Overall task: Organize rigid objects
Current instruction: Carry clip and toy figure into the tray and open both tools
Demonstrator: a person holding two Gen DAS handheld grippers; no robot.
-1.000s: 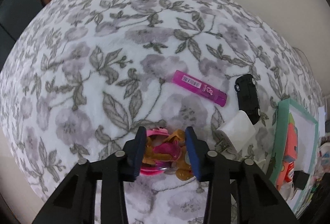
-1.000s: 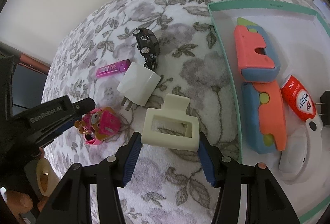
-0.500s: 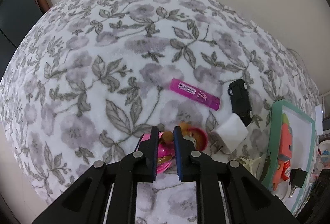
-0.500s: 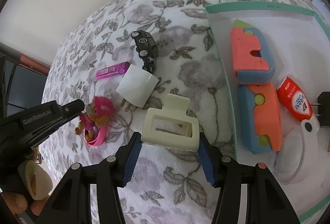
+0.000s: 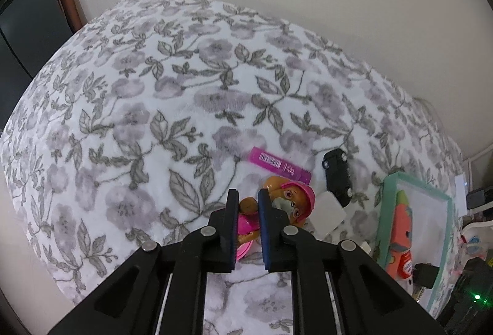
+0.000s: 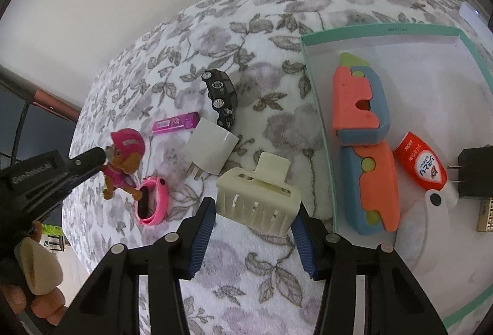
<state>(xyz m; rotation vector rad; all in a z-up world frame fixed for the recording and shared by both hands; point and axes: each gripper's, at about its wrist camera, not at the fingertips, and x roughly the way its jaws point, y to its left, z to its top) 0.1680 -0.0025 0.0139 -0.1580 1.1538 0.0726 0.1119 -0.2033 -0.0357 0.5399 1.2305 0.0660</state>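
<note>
A floral blanket (image 6: pixel 234 26) lay under everything, and on it, right of the right hand-held gripper (image 6: pixel 252 230), sat a teal-rimmed tray (image 6: pixel 317 107) holding two orange-and-blue foam toys (image 6: pixel 357 107), a red tube (image 6: pixel 422 162) and a black plug (image 6: pixel 471 171). The right hand-held gripper's jaws had just been closing, and a cream hair claw (image 6: pixel 258 199) stood tilted between its blue pads (image 6: pixel 200 236), the right one touching the claw's end; whether the left one pressed on it I could not tell. Just beyond the claw lay a white charger (image 6: pixel 212 150), prongs toward the gripper, and beyond that a black toy car (image 6: pixel 220 91), touching or nearly touching the charger's far corner. A magenta stick (image 6: pixel 175 124) lay left of the car. Further left, the left hand-held gripper (image 5: pixel 248 205) was clamped on a toy pup (image 5: pixel 289 202) in a pink cap, its pads nearly together on the figure's body and the pup lifted clear of the blanket. In the right wrist view a pink watch (image 6: pixel 152 205) lay on the blanket just below and right of the held pup, apart from it. A person's fingers (image 6: pixel 46 307) showed at that view's lower left, around the left gripper's handle.
</note>
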